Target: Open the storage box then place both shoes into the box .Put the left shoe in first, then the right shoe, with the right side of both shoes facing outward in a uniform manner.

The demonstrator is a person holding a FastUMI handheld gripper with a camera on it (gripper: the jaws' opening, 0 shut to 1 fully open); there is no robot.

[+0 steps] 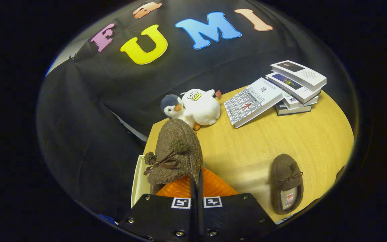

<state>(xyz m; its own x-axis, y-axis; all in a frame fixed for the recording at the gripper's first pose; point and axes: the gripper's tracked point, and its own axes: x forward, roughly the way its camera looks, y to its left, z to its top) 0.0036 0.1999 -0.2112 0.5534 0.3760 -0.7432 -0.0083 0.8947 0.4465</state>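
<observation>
My gripper (197,183) is shut on the heel rim of a brown woolly shoe (176,151) with a pom-pom bow. The shoe hangs toe-forward just ahead of the fingers. Under it lies the storage box, showing a white rim (136,181) to the left of the fingers and a ribbed orange panel (215,186) to the right; whether that panel is the lid or the inside I cannot tell. The second brown shoe (287,183) rests on the wooden table (264,144) to the right of the fingers, its opening facing up.
Two plush toys, a penguin (172,107) and a white duck (201,107), sit at the table's far edge beyond the held shoe. A patterned book (252,101) and a stack of books (296,87) lie at the far right.
</observation>
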